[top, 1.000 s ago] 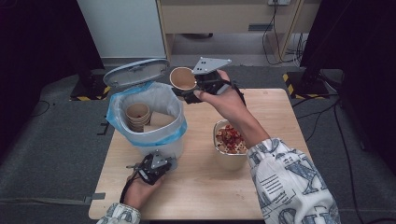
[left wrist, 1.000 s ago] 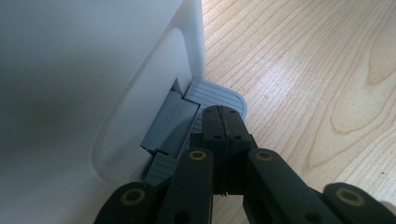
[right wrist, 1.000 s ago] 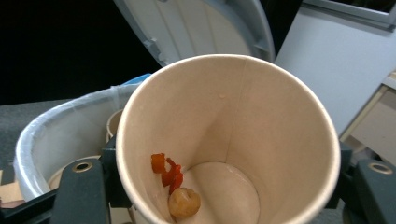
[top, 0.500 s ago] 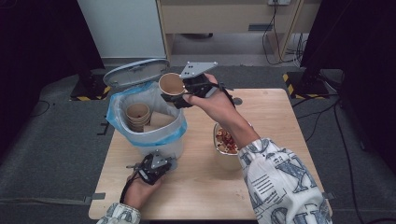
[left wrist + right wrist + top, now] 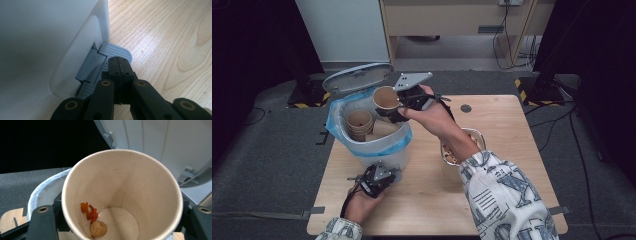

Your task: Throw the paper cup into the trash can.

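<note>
My right gripper (image 5: 398, 106) is shut on a brown paper cup (image 5: 385, 97), held tilted over the far rim of a white pedal bin (image 5: 384, 150) with a blue liner. In the right gripper view the cup (image 5: 140, 182) sits between the jaws, with red and brown food scraps (image 5: 93, 217) stuck near its bottom. Stacked paper cups (image 5: 359, 122) lie inside the bin. My left gripper (image 5: 377, 179) is at the bin's foot. Its jaws (image 5: 120, 61) are shut and rest on the grey pedal (image 5: 117, 51), against the white bin wall (image 5: 50, 37).
The bin's grey lid (image 5: 357, 77) stands open behind the cup, also seen close as the lid (image 5: 155, 142). A metal bowl (image 5: 474, 137) with food sits right of the bin, partly under the right forearm. The wooden table (image 5: 512, 150) ends just beyond the bin.
The right gripper has carried the cup leftward, from beside the bin to over its rim. The left gripper has stayed on the pedal.
</note>
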`<act>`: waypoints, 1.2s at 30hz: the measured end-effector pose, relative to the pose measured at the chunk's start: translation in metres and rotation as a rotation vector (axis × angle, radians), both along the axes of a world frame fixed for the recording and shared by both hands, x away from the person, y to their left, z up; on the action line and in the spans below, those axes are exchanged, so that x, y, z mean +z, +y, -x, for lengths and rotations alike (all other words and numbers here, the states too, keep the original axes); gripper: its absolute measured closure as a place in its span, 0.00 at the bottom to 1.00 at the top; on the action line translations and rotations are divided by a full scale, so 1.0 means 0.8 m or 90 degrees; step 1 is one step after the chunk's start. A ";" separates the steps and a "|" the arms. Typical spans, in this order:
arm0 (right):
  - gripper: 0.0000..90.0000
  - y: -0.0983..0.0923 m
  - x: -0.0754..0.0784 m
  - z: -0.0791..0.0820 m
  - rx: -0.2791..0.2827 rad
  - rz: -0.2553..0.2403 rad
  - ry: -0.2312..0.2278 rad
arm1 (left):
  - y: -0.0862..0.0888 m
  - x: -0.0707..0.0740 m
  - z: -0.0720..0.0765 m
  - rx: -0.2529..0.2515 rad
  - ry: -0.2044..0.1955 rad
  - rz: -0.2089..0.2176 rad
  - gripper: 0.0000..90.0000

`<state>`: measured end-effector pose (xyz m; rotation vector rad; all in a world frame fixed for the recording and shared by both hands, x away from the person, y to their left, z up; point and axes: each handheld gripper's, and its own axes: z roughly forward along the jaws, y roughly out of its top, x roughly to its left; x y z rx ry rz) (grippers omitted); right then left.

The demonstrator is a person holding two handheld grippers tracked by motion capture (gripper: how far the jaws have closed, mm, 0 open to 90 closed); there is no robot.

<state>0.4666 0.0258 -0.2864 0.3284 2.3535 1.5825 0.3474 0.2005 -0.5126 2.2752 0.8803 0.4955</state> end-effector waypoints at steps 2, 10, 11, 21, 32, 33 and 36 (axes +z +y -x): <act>0.32 0.002 -0.001 0.000 0.001 -0.001 0.002 | 0.000 0.000 0.000 0.000 0.000 0.000 1.00; 0.31 0.009 -0.007 0.001 0.003 0.000 0.010 | 0.000 0.000 0.000 -0.001 0.000 0.000 1.00; 0.31 0.010 -0.008 0.001 0.005 0.001 0.011 | 0.000 0.000 0.000 -0.001 0.000 0.000 0.99; 0.31 0.017 -0.015 0.002 0.006 0.005 0.019 | 0.000 0.000 0.000 -0.001 -0.001 0.000 0.99; 0.31 0.023 -0.019 0.002 0.010 0.007 0.023 | 0.000 0.000 0.000 0.000 0.000 -0.001 1.00; 0.31 0.023 -0.019 0.002 0.011 0.008 0.023 | 0.000 0.000 0.000 -0.001 0.000 -0.001 1.00; 0.31 0.025 -0.020 0.003 0.012 0.007 0.023 | 0.000 0.000 0.000 -0.001 0.000 0.000 0.99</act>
